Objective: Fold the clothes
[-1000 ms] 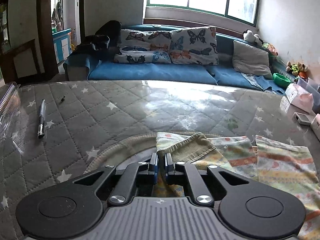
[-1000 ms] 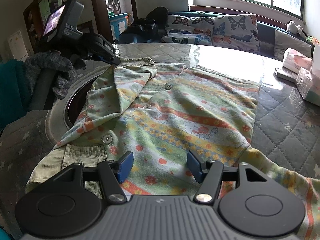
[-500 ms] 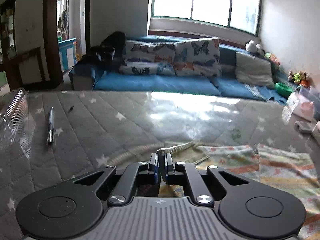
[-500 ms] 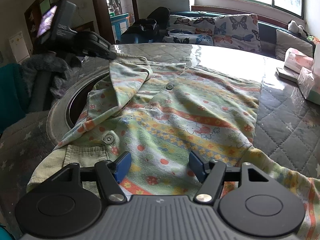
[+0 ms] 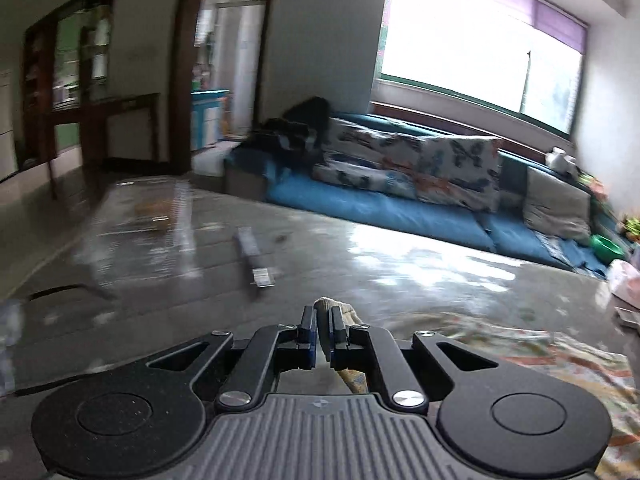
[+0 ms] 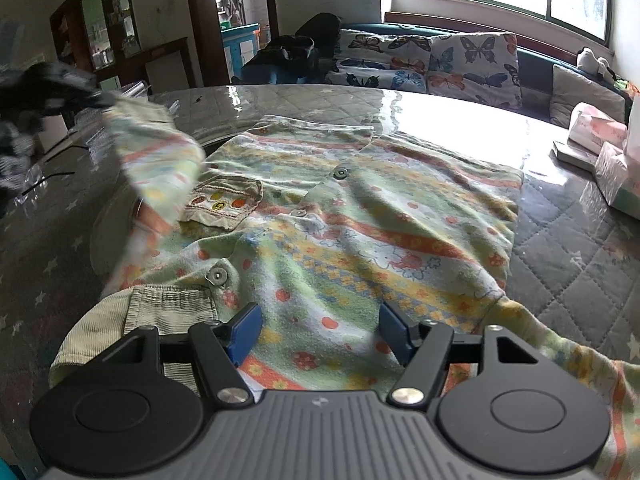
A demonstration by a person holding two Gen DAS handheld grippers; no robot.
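Note:
A patterned green, yellow and orange child's shirt [image 6: 360,224] with buttons and a chest pocket lies spread on the quilted table [image 6: 580,240]. My left gripper [image 5: 323,334] is shut on the ribbed cuff of the shirt's sleeve [image 5: 334,308] and holds it up off the table. In the right wrist view that gripper is a dark blur [image 6: 36,92] at the far left, with the sleeve [image 6: 160,168] hanging from it. My right gripper [image 6: 320,334] is open and empty, low over the shirt's near hem. A ribbed cuff [image 6: 160,312] lies by its left finger.
A pen [image 5: 254,252] and a clear plastic box [image 5: 148,232] lie on the table's left part. Tissue packs [image 6: 600,140] and a small box stand at the right edge. A blue sofa [image 5: 400,208] with butterfly cushions runs behind the table.
My left gripper has lifted the sleeve cuff and swung it out to the left, unfolding the sleeve and baring the chest pocket. My right gripper has hardly moved.

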